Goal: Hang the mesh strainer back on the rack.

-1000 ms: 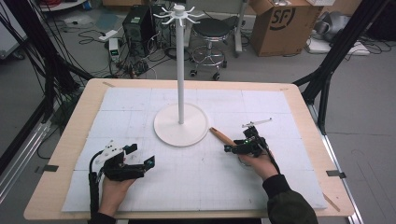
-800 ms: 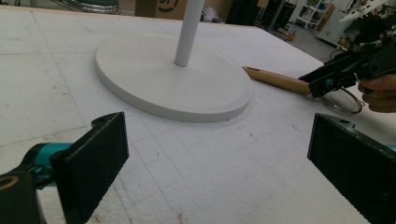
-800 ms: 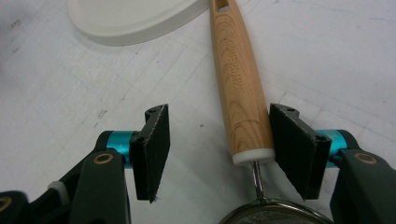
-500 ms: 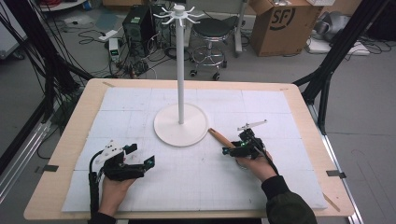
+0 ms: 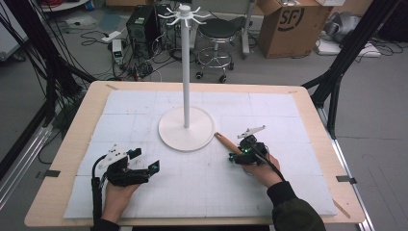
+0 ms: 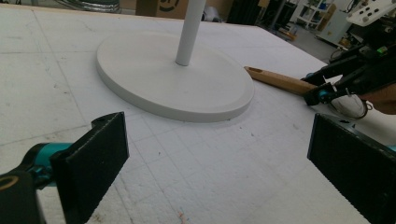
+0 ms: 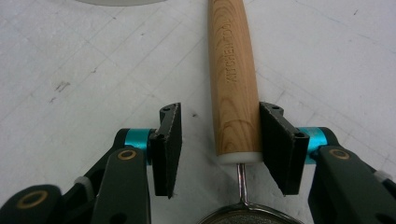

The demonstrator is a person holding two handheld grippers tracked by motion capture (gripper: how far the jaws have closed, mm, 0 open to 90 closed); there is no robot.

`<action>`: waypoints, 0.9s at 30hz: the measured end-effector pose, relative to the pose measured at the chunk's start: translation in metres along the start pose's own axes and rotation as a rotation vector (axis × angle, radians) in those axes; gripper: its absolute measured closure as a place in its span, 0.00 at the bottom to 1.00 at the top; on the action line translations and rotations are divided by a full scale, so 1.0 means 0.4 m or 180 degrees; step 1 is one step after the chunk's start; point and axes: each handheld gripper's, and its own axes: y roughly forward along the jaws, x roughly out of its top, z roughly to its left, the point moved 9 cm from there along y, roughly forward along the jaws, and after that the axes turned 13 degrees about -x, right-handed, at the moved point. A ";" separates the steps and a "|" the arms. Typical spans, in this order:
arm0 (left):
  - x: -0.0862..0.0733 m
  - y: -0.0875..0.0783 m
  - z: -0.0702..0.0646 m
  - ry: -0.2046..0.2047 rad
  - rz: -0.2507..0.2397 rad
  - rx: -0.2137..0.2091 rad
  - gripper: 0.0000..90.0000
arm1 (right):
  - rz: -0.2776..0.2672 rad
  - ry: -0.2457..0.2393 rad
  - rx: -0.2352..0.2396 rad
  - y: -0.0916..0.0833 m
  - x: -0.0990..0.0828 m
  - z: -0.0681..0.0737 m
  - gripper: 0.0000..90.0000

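The wooden-handled strainer (image 7: 233,79) lies flat on the white padded surface (image 5: 144,115), just to the right of the white stand's round base (image 5: 186,129) as the high view has it. Its handle points up and left toward that base, with the free end close to the rim but not touching it. In the right gripper view you see lettering burned into the wood, a white cap at the near end of the handle, a thin metal stem below it, and the rim of the mesh bowl (image 7: 243,217) at the bottom edge.

Your right claw (image 7: 219,144) straddles the lower end of that handle. Its jaws have just been closing, and the handle sits between them. The jaw on the right of that view is against the wood or very nearly so, while the other jaw stands clear of it with a gap of bare surface between. The handle is not clamped yet.

Your left claw (image 6: 215,163) rests low on the surface at the near left, well apart from the strainer, its jaws spread wide with nothing between them. It faces the stand's base and the pole (image 5: 185,67) rising from it, and beyond that, the handle and your right hand (image 5: 262,168).
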 end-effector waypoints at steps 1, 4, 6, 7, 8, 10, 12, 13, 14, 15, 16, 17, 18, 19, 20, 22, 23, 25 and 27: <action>0.000 0.000 0.000 0.0000 0.0000 -0.0001 0.07 | -0.0003 -0.0027 0.0000 0.000 0.001 -0.001 0.58; 0.000 0.000 0.000 -0.0006 0.0002 0.0000 0.07 | 0.0036 -0.0021 -0.0005 0.000 0.002 -0.004 0.62; 0.000 -0.001 0.000 -0.0005 0.0000 0.0004 0.07 | 0.0068 -0.0053 -0.0016 0.000 0.002 -0.004 0.63; 0.000 -0.001 0.001 -0.0004 -0.0001 0.0005 0.07 | 0.0086 -0.0079 -0.0017 0.000 0.004 -0.005 0.63; 0.000 -0.001 0.001 -0.0006 0.0003 0.0003 0.07 | 0.0116 -0.0105 -0.0024 0.000 0.006 -0.005 0.64; 0.000 -0.001 0.001 -0.0007 0.0002 0.0005 0.07 | 0.0187 -0.0135 -0.0030 0.000 0.008 -0.003 0.64; 0.000 -0.001 0.001 -0.0006 0.0003 0.0006 0.07 | 0.0235 -0.0186 -0.0021 0.001 0.011 -0.003 0.66; 0.000 -0.001 0.001 -0.0007 0.0004 0.0006 0.07 | 0.0259 -0.0203 -0.0014 0.001 0.012 -0.003 0.67; 0.000 0.000 0.001 -0.0006 0.0003 0.0006 0.07 | 0.0277 -0.0220 -0.0012 0.001 0.013 -0.005 0.69; 0.000 -0.001 0.001 -0.0005 0.0005 0.0010 0.07 | 0.0294 -0.0229 -0.0014 0.001 0.014 -0.005 0.73; 0.000 -0.001 0.001 -0.0005 0.0004 0.0006 0.07 | 0.0309 -0.0249 -0.0005 0.000 0.014 -0.007 0.75; 0.000 -0.001 0.001 -0.0005 0.0007 0.0009 0.07 | 0.0335 -0.0244 0.0002 0.000 0.014 -0.007 0.75; 0.000 -0.001 0.001 -0.0003 0.0007 0.0011 0.07 | 0.0375 -0.0241 0.0006 -0.001 0.014 -0.006 0.75; 0.000 -0.001 0.001 -0.0006 0.0004 0.0009 0.07 | 0.0385 -0.0257 0.0012 0.000 0.015 -0.005 0.75; 0.000 -0.001 0.001 -0.0004 0.0008 0.0010 0.07 | 0.0404 -0.0260 0.0013 0.000 0.016 -0.006 0.75; -0.001 -0.001 0.001 -0.0003 0.0010 0.0011 0.07 | 0.0443 -0.0221 0.0020 0.000 0.016 -0.006 0.75; 0.000 0.000 0.001 -0.0003 0.0004 0.0011 0.07 | 0.0451 -0.0218 0.0008 0.001 0.017 -0.006 0.76; -0.001 0.000 0.001 -0.0004 0.0004 0.0014 0.07 | 0.0486 -0.0217 -0.0019 0.001 0.018 -0.004 0.76; -0.001 0.001 0.001 -0.0005 0.0004 0.0019 0.07 | 0.0500 -0.0234 -0.0040 0.001 0.019 -0.006 0.76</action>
